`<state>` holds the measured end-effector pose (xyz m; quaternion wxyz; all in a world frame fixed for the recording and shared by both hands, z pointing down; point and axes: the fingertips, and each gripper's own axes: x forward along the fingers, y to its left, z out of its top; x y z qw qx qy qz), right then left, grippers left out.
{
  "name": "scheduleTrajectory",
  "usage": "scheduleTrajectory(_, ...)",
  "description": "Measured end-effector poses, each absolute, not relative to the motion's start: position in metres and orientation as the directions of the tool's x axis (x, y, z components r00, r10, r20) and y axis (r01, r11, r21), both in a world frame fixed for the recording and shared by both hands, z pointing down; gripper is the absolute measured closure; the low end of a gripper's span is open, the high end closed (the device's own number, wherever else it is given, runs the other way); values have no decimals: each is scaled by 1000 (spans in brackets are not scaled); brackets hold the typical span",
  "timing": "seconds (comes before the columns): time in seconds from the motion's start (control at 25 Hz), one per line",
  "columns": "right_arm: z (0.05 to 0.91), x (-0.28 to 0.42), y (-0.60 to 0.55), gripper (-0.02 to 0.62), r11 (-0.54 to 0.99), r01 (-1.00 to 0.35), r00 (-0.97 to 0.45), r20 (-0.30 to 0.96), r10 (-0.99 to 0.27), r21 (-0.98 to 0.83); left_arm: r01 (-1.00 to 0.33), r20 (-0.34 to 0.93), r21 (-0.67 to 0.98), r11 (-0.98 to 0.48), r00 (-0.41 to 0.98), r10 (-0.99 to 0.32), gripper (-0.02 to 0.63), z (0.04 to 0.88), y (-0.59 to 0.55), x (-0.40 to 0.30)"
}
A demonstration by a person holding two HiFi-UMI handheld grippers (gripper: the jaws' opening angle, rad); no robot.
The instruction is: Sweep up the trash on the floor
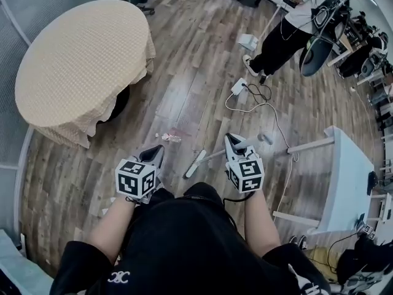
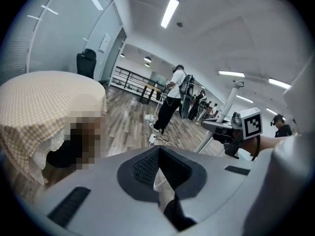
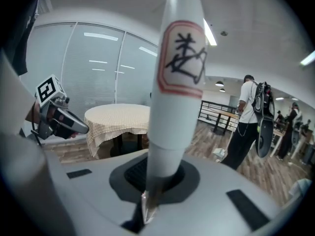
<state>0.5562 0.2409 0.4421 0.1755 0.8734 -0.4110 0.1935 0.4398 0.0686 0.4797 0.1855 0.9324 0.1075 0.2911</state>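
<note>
Beige checked cloth covers the one round desk point(image 1: 73, 72) at the left, which stands on the grey-brown wood-plank floor point(image 1: 184, 60). To its right, on the floor, lies one small crumpled white-and-red scrap of trash point(image 1: 171, 137), well apart from the desk and just ahead of the two grippers. The left gripper point(image 1: 157, 152) hovers near the scrap without touching it; its jaws are drawn together to a thin slit with nothing between them. Next comes one white long-handled broom point(image 1: 212, 157): its flat white head point(image 1: 195, 163) rests on the floor between the two grippers, and the handle slopes up to the right. The right gripper point(image 1: 234, 144) has its jaws clamped on that handle; in the right gripper view the white round handle point(image 3: 176, 107) stands straight up between the jaws and carries one red-edged label point(image 3: 184, 58) with a black scrawl. Farther off, one white power strip point(image 1: 239, 86) with a trailing cable lies on the floor, one person point(image 1: 285, 39) in a white top and black trousers stands beyond it, and one white rectangular desk point(image 1: 350, 183) fills the right edge
</note>
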Motion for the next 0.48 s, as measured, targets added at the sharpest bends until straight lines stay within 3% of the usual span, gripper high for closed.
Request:
scheduleTrajectory(0.2,447,616,219,581,-549,-826,535,486,-691,128,6,540,318,-948,821,187,609,480,49,454)
scheduleTrajectory(0.48,492,678,149,581,-250,-961,273,542,-794,118,-358,594,320,-877,797,-108,609,491,8,457)
